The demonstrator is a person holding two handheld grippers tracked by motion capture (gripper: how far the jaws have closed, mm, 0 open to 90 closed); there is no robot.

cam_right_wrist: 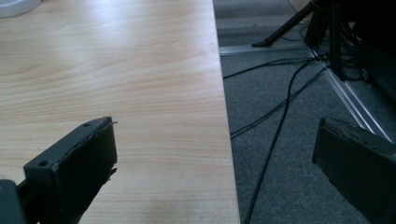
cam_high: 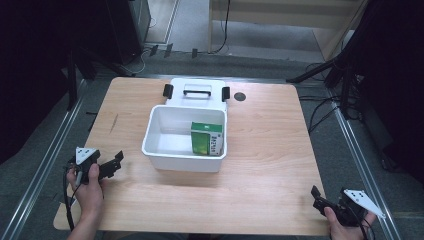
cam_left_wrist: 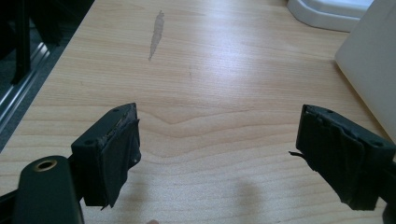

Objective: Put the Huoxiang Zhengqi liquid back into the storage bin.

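the white box (cam_high: 185, 142) is seen open at the middle of the table (cam_high: 270, 150), its lid (cam_high: 197, 91) lying flat just behind it, and a green carton (cam_high: 206, 138) stands upright inside against the right wall. the left gripper (cam_high: 114, 162) is held near the box's left side, jaws spread wide and empty, the box wall lying to its right. the right gripper (cam_high: 320, 199) is kept well apart at the table's near right corner, jaws likewise open. the left is judged nearer.
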